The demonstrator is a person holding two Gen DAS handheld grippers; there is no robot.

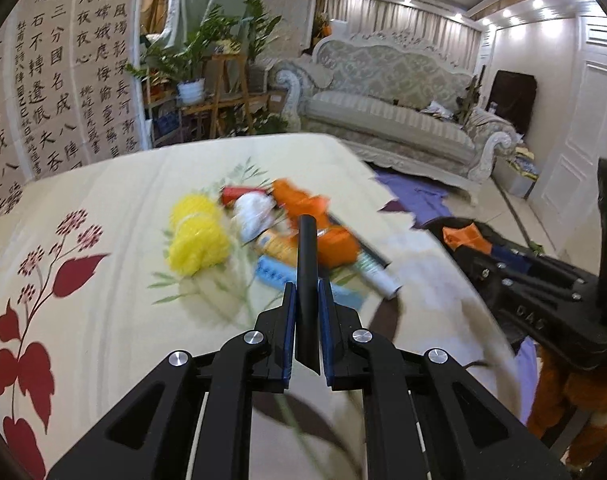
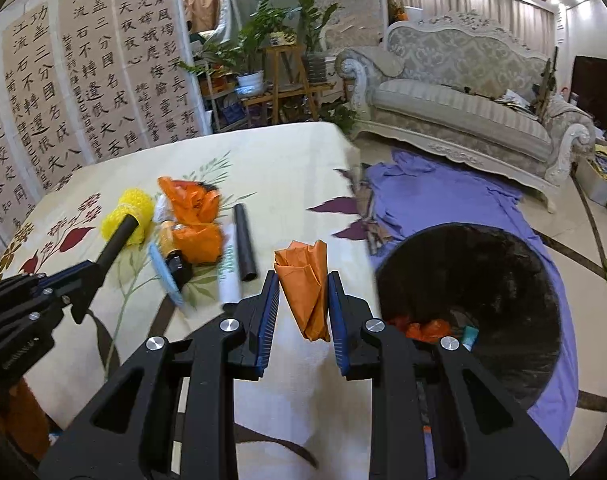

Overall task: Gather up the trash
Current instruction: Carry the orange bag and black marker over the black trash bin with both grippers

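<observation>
My left gripper (image 1: 306, 286) is shut on a black tube (image 1: 306, 248), held above the flowered tablecloth (image 1: 103, 208); the right wrist view shows this tube (image 2: 117, 238) sticking out of the left gripper (image 2: 97, 268). My right gripper (image 2: 303, 276) is shut on a crumpled orange wrapper (image 2: 305, 292) near the table's right edge. On the cloth lies a pile of trash: a yellow mesh (image 2: 129, 210), orange bags (image 2: 191, 216), a blue comb-like strip (image 2: 165, 272), a white roll (image 2: 229, 276) and a second black tube (image 2: 245, 240). A black bin (image 2: 475, 292) stands on the floor, right of the table.
The bin holds orange scraps (image 2: 423, 328) and stands on a purple cloth (image 2: 443, 196) spread over the tiled floor. An ornate sofa (image 2: 463, 108) lines the back, potted plants (image 2: 255, 48) stand behind the table, and calligraphy panels (image 2: 83, 80) cover the left wall.
</observation>
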